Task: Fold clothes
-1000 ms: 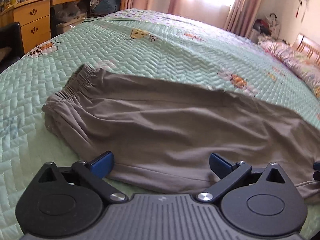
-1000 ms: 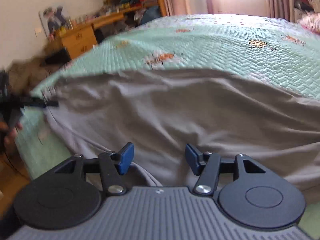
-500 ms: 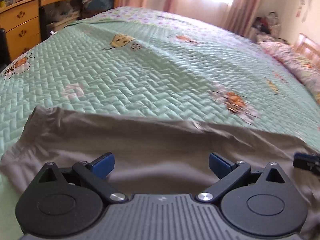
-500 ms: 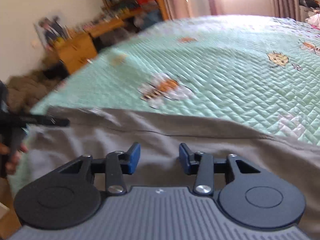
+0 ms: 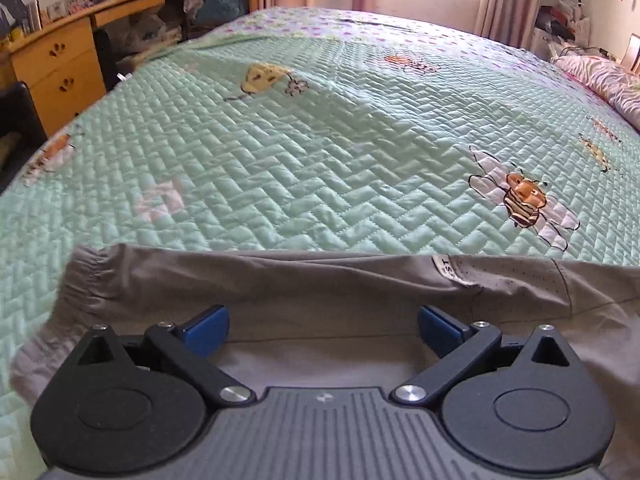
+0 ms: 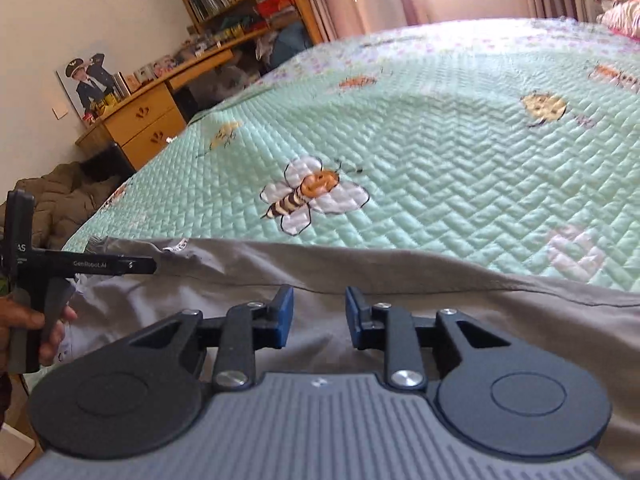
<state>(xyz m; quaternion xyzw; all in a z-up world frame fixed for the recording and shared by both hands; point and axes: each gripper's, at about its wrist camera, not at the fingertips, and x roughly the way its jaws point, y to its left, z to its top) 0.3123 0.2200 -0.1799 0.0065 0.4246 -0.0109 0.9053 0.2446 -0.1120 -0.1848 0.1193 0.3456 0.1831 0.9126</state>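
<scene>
Right wrist: "GenRobot.AI" marks left hand-held gripper [image 6: 136,266]; both spread apart, holding nothing.

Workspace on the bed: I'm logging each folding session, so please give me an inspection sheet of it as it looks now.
Surface: green quilted bedspread with bee pictures.
Job's things: grey trousers lie flat along the near edge, elastic waistband at the left.
Clutter: nothing seen on the bedspread.
Grippers: left gripper open wide over the trousers; right gripper partly open, nothing between its fingers.
Cables: nothing seen.
Surroundings: wooden desk, bookshelf, pink curtains, pillow at far right.
</scene>
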